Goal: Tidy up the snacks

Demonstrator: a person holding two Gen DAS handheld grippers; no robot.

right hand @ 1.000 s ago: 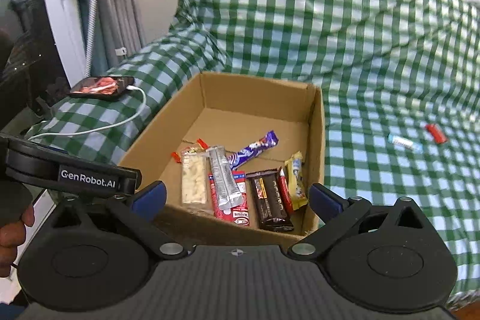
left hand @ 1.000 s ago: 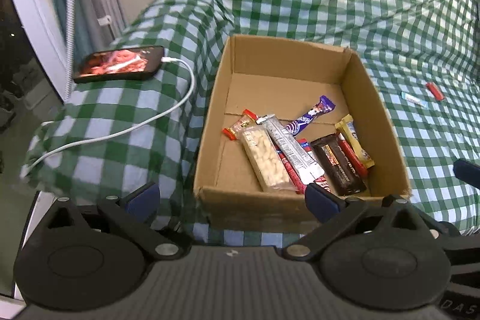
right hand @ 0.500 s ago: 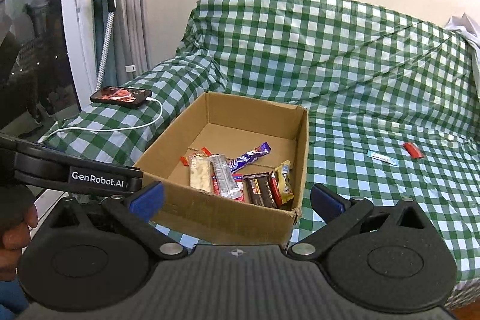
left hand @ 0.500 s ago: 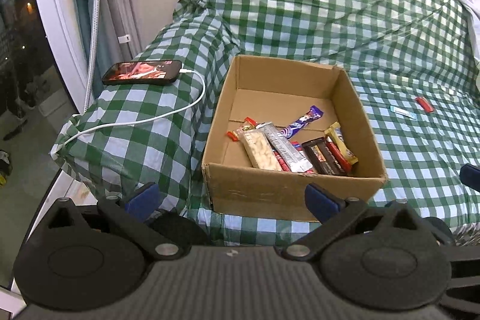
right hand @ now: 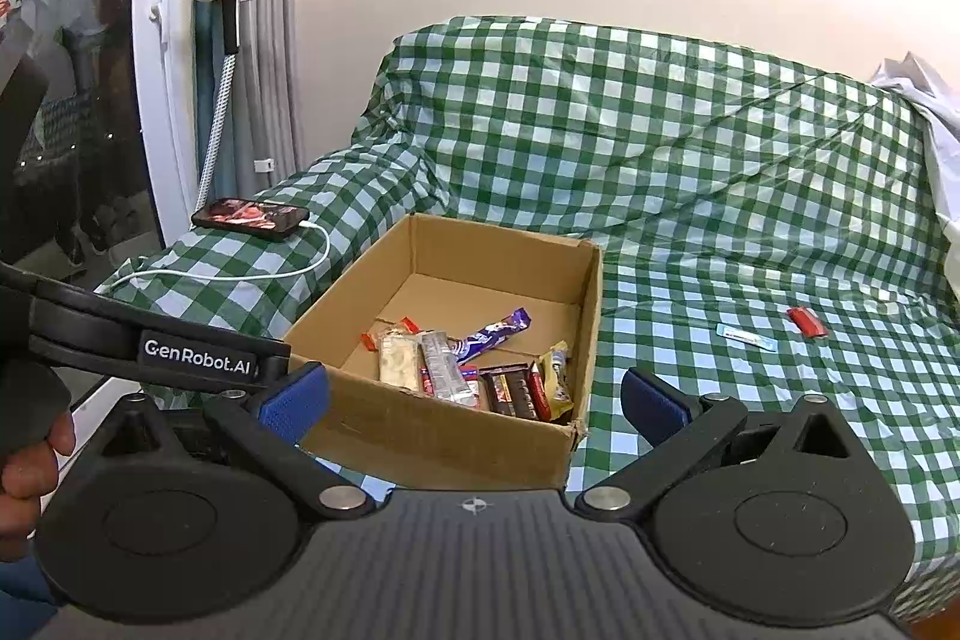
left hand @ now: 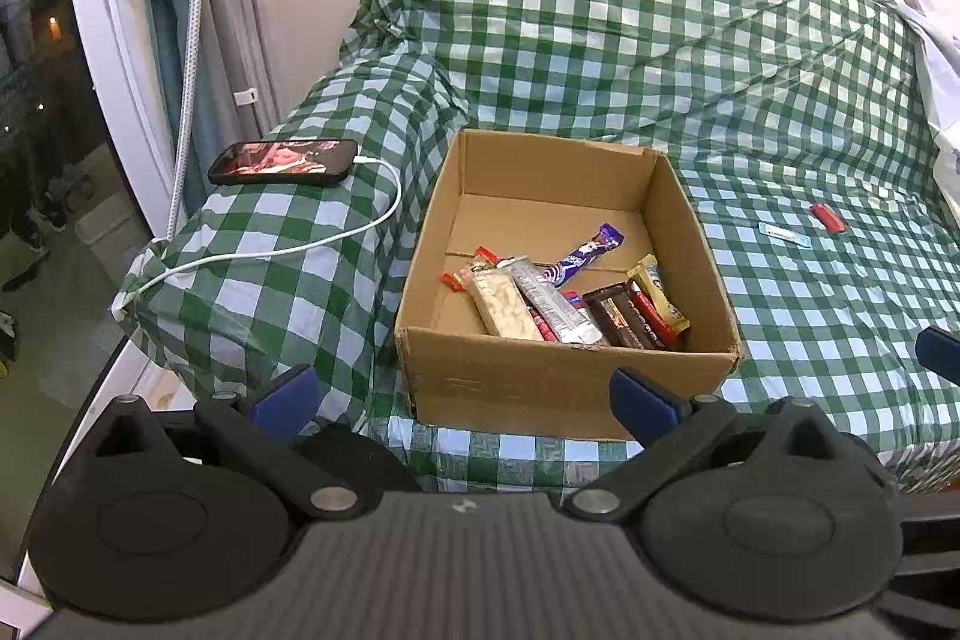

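Note:
An open cardboard box [left hand: 576, 382] [right hand: 456, 442] sits on the green checked cover. Inside lie several snack bars: a pale nut bar [left hand: 501, 304] [right hand: 397, 359], a silver bar [left hand: 555, 301], a purple bar [left hand: 585, 250] [right hand: 495, 334], a dark chocolate bar [left hand: 624, 319] [right hand: 510, 394] and a yellow one [left hand: 657, 292]. My left gripper [left hand: 462, 394] is open and empty, held back in front of the box. My right gripper [right hand: 474, 400] is also open and empty, a little before the box's near corner. Two small wrappers, red [left hand: 828, 218] [right hand: 807, 322] and pale blue [left hand: 783, 233] [right hand: 747, 337], lie on the cover to the right.
A phone [left hand: 282, 162] [right hand: 251, 218] with a white charging cable [left hand: 336, 241] rests on the covered armrest at left. A window frame [left hand: 114, 58] and a hanging hose stand further left. A hand [right hand: 27, 472] holds the left gripper's body at the right wrist view's left edge.
Both grippers have pulled back and up from the box, so it looks smaller and more of the covered sofa shows. Both stay open and empty.

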